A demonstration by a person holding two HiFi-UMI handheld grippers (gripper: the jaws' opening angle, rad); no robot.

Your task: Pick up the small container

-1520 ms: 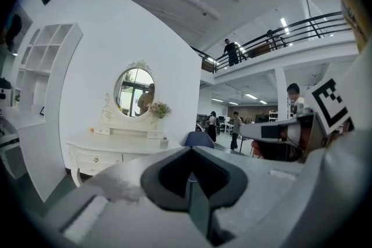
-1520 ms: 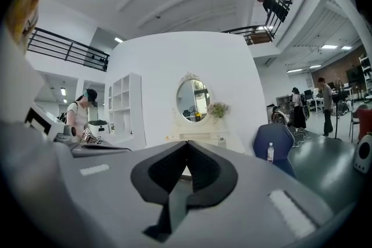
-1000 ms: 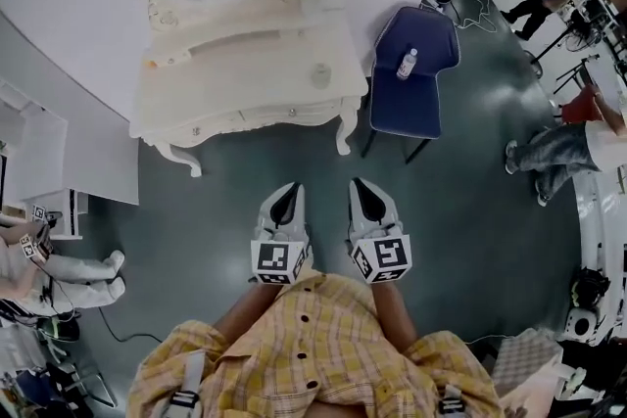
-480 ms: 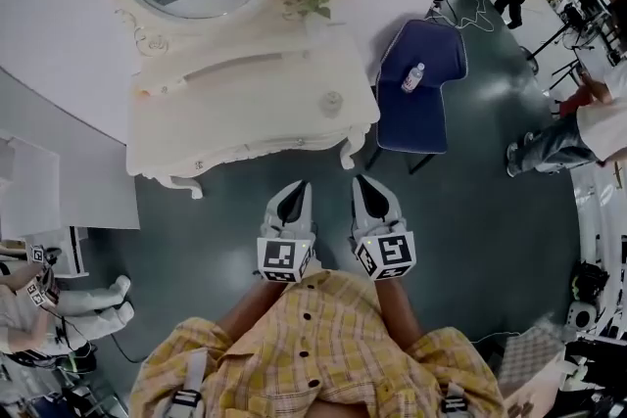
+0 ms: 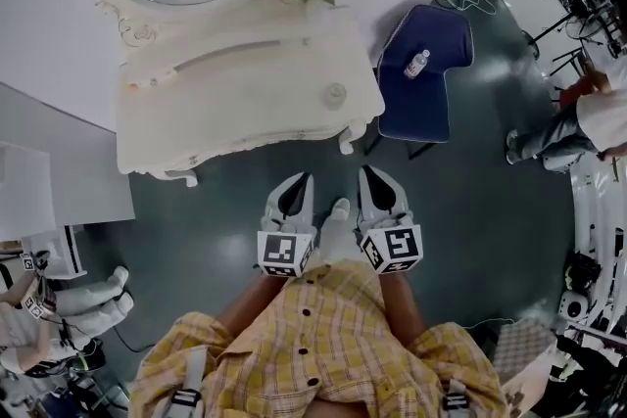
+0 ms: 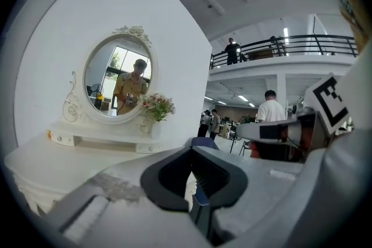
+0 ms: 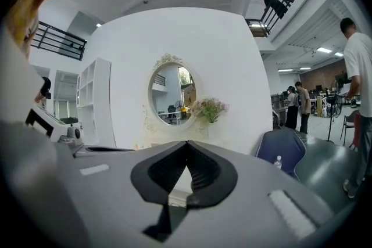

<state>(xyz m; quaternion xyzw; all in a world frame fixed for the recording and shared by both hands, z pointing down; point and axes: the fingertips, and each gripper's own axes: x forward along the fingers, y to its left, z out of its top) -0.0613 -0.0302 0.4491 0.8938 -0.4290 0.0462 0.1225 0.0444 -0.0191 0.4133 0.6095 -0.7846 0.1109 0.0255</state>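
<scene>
Task not begun yet. The small container (image 5: 335, 94) stands untouched near the front right corner of the dressing table (image 5: 196, 117). Left gripper (image 5: 297, 181) & right gripper (image 5: 369, 175) are both closed, nothing between the jaws, well apart from the table. Approach, grasp and lift are all left.

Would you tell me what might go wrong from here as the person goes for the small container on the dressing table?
1. The left hand-held gripper and right hand-held gripper are both shut; reaching in that way would likely shove the small container rather than grasp it.
2. It sits near the front right corner of the dressing table, so a nudge could knock it off.
</scene>
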